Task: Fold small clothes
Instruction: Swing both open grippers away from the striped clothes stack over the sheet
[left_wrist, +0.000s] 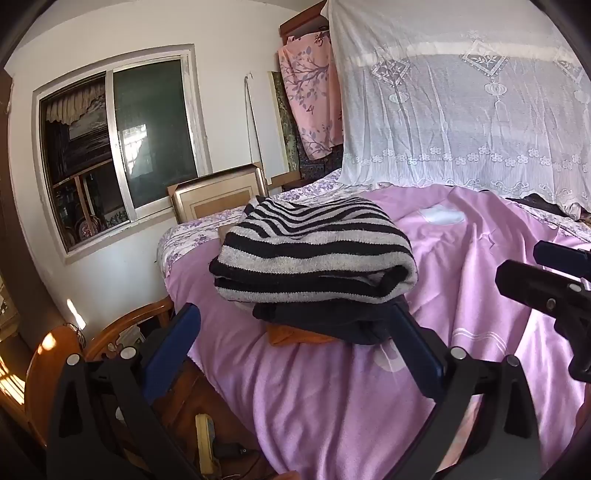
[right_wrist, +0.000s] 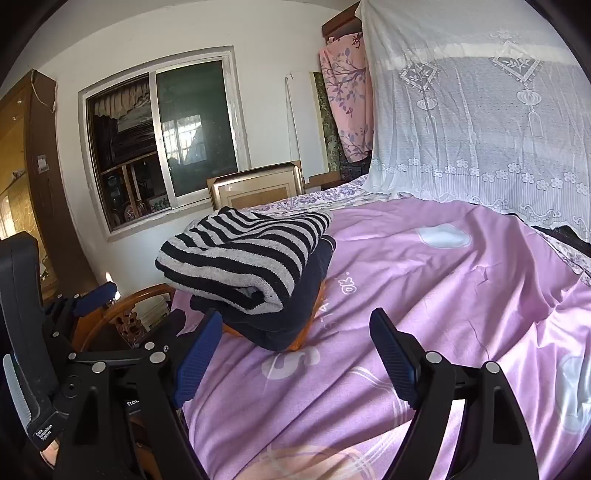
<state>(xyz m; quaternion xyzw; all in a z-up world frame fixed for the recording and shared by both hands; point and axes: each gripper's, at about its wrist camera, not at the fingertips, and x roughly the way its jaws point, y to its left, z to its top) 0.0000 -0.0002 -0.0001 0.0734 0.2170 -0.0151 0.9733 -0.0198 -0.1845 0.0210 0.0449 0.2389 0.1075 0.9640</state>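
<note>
looks basically done: striped sweater (left_wrist: 314, 251) sits folded atop a dark garment (right_wrist: 280, 325) and an orange one (left_wrist: 291, 336) on the pink bedspread (right_wrist: 424, 295), left gripper (left_wrist: 295, 339) and right gripper (right_wrist: 291, 354) both spread, holding nothing

Open room: bare pink quilt (right_wrist: 443, 295) spreads right of the stacked clothes (right_wrist: 251, 273).
Obstacles: lace net (right_wrist: 480, 129) hangs at the bed's far side; wooden chair (left_wrist: 122, 328) stands beside its left edge.

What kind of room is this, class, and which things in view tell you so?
Most likely a home bedroom: a bed under a pink bedspread, a white lace bed net, and a folded clothes pile topped by a striped sweater.
</note>
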